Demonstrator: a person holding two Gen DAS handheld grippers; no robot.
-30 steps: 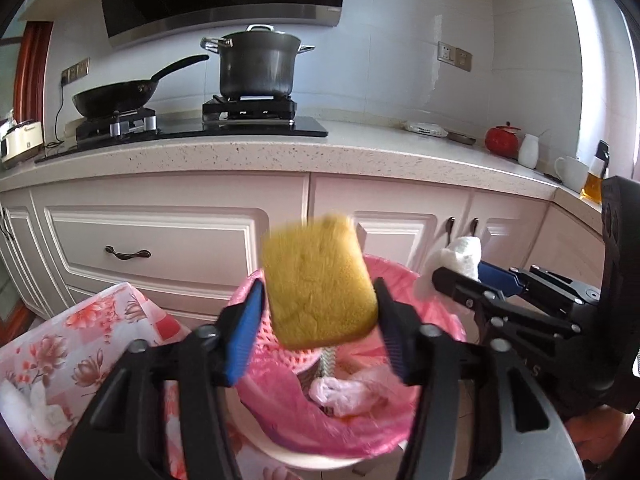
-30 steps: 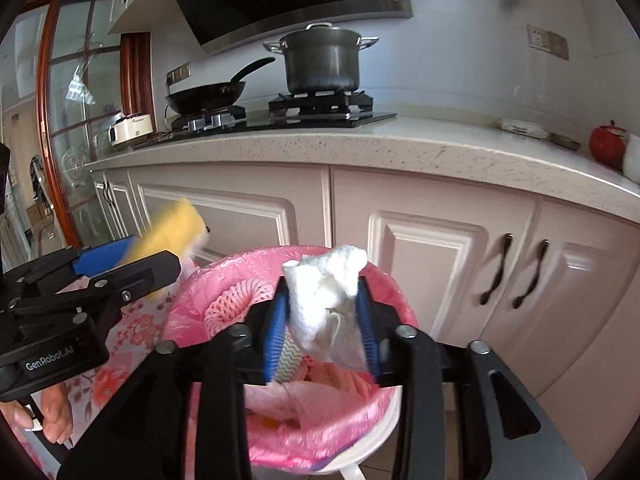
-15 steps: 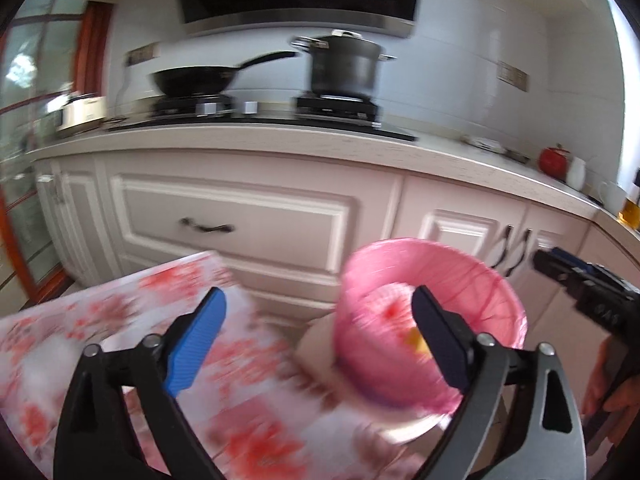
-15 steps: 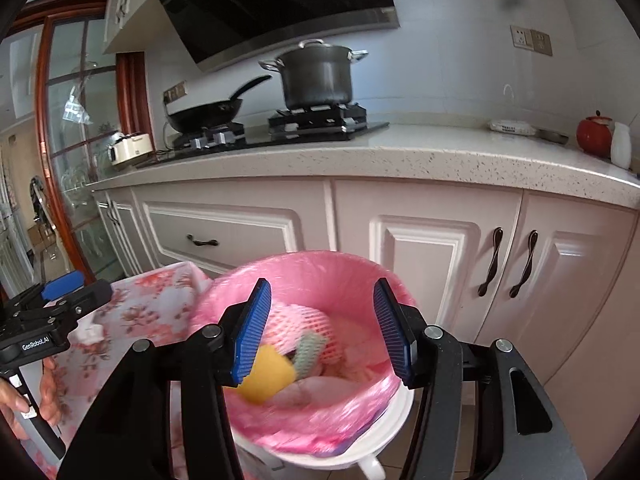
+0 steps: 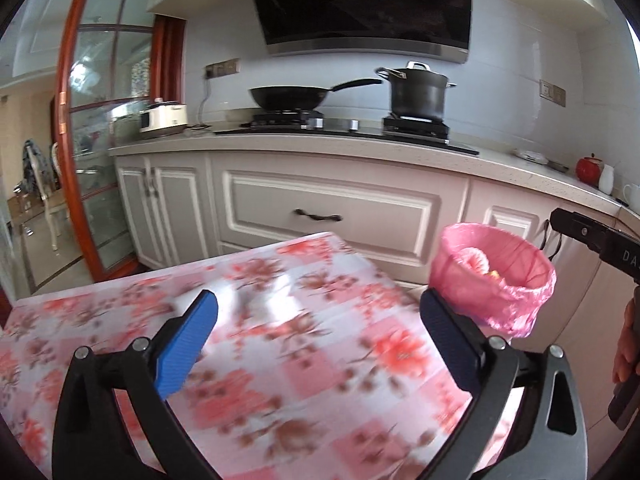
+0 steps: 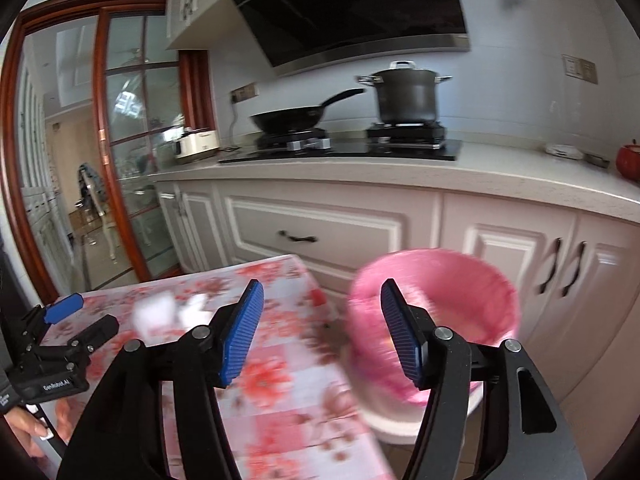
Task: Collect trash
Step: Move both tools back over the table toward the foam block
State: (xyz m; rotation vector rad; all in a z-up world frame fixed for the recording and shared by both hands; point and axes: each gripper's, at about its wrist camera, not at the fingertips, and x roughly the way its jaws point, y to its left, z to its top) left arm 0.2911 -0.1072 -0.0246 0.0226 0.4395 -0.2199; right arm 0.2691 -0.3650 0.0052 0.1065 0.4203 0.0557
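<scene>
A home kitchen: gas hob (image 5: 348,124) with wok (image 5: 288,96) and pot (image 5: 418,94), range hood (image 5: 364,4), cabinets (image 5: 328,212).

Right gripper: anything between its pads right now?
Nothing held; in the right wrist view the right gripper's opening jaws frame only floral tablecloth and the pink-bagged bin's edge.

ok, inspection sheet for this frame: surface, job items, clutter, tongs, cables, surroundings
Surface: floral tablecloth on table, blurred.
Job's things: pink-lined bin beside the table; pink mesh and a yellow piece inside. White crumpled scraps on the cloth.
Clutter: nothing seen beyond the scraps.
Tongs: left tongs opening, nothing between them; right tongs opening, nothing between them.
Cables: cord hanging from wall socket by the stove.
Surroundings: wok and pot on hob, rice cooker, red jar, glass door.
</scene>
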